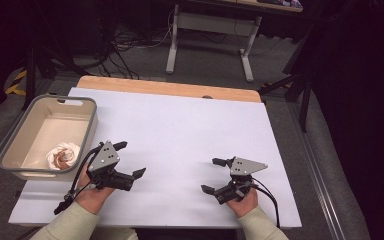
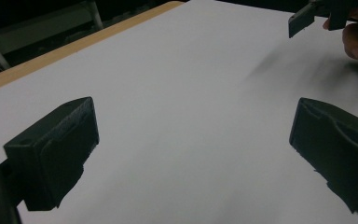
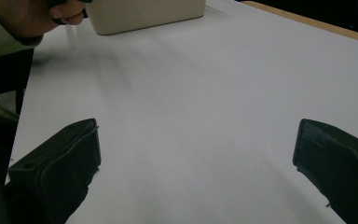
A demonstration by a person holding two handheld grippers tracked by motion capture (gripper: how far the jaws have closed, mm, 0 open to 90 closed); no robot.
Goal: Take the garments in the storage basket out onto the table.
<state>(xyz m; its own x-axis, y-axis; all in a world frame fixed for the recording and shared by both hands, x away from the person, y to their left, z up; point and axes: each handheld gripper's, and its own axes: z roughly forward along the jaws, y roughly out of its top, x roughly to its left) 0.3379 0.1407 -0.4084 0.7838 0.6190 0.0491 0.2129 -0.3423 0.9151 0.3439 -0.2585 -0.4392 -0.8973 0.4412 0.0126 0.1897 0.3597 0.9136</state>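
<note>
The left gripper rests low over the white table top with its jaws spread wide and nothing between them; the left gripper view shows bare white surface in the gap. The right gripper sits well apart from it, near the front edge, equally wide open and empty. Just beside the left gripper, at the table's left edge, stands a beige bin, and in its near corner lies a crumpled pink-and-white cloth, bunched into a soft swirl. The cloth looks light and limp, likely to sag and unfold when lifted and not at all fragile or slippery. A pinch on a raised fold near the top of the bundle would probably hold best, reaching down past the bin's near wall without catching the rim.
</note>
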